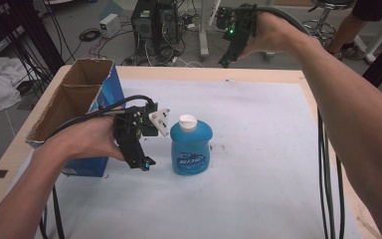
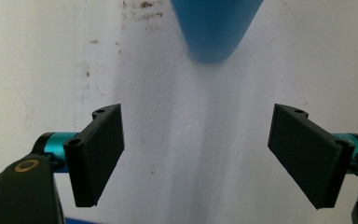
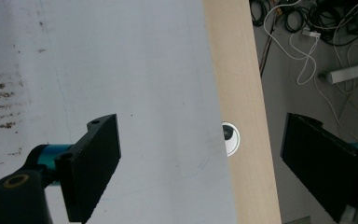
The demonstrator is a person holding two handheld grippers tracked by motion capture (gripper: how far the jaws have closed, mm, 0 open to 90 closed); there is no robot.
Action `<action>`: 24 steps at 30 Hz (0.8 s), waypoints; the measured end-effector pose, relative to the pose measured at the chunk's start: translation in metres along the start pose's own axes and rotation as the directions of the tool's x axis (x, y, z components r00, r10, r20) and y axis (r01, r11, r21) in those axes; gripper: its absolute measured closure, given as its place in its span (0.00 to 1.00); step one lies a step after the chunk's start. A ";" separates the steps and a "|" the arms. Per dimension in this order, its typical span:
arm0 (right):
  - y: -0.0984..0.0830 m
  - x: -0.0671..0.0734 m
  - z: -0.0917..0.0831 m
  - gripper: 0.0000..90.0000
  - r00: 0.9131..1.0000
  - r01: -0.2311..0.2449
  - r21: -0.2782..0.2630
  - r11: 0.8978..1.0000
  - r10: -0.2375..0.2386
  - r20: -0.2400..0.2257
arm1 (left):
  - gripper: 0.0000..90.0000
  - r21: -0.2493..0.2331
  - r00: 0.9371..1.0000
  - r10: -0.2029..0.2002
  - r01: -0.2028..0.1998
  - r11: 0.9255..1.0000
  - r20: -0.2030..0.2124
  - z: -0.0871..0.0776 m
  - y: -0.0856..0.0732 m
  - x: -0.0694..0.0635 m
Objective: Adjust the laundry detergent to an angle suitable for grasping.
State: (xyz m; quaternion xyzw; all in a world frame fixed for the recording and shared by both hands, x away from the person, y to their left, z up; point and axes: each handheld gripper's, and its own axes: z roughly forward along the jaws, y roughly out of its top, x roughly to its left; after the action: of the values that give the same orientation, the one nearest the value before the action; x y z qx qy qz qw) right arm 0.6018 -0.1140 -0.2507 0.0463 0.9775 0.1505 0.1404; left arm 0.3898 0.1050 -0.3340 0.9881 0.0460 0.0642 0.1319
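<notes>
Both tongs wide open and empty, left tongs (image 2: 196, 158) just short of blue bottle (image 2: 216, 28).

The room was evenly lit, soft and somewhat dim. The blue bottle (image 2: 216, 28) blurred close up, throwing a faint shadow on the white sheet (image 2: 177, 116).

one blue bottle (image 1: 191, 145), one cardboard box (image 1: 82, 107), two grippers (image 1: 142, 160) (image 1: 227, 59)
</notes>
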 end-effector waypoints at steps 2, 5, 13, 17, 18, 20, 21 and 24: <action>0.000 0.001 -0.002 0.13 1.000 0.003 0.005 1.000 -0.003 0.004 | 0.20 0.005 1.000 0.000 0.000 1.000 -0.003 0.000 0.000 0.000; 0.001 0.003 -0.004 0.13 1.000 0.009 0.000 1.000 -0.009 0.007 | 0.21 0.002 1.000 -0.004 0.004 1.000 -0.002 -0.001 0.001 -0.002; 0.000 0.003 -0.003 0.13 1.000 0.014 -0.004 1.000 -0.014 -0.002 | 0.21 0.000 1.000 -0.011 0.011 1.000 0.002 -0.001 0.001 -0.002; 0.002 0.006 -0.003 0.12 1.000 0.025 0.010 1.000 -0.025 0.002 | 0.20 0.002 1.000 -0.006 0.006 1.000 0.001 -0.001 0.000 -0.001; 0.003 0.007 -0.004 0.13 1.000 0.027 0.012 1.000 -0.027 0.003 | 0.20 -0.005 1.000 -0.005 0.005 1.000 0.000 -0.001 0.001 0.000; 0.004 0.008 -0.004 0.12 1.000 0.030 0.009 1.000 -0.030 0.003 | 0.20 -0.009 1.000 -0.008 0.008 1.000 -0.001 -0.002 0.001 0.000; 0.004 0.008 -0.005 0.13 0.999 0.032 0.010 0.999 -0.032 0.003 | 0.20 -0.011 1.000 -0.013 0.013 1.000 -0.002 -0.002 0.001 0.000; 0.004 0.008 -0.006 0.13 0.999 0.034 0.013 0.999 -0.034 0.001 | 0.20 -0.002 1.000 -0.023 0.023 1.000 -0.007 -0.003 0.001 0.001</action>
State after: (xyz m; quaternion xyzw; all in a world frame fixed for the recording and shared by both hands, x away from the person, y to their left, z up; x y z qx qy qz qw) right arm 0.5922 -0.1104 -0.2464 0.0305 0.9789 0.1419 0.1435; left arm 0.3910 0.1044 -0.3309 0.9872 0.0576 0.0662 0.1333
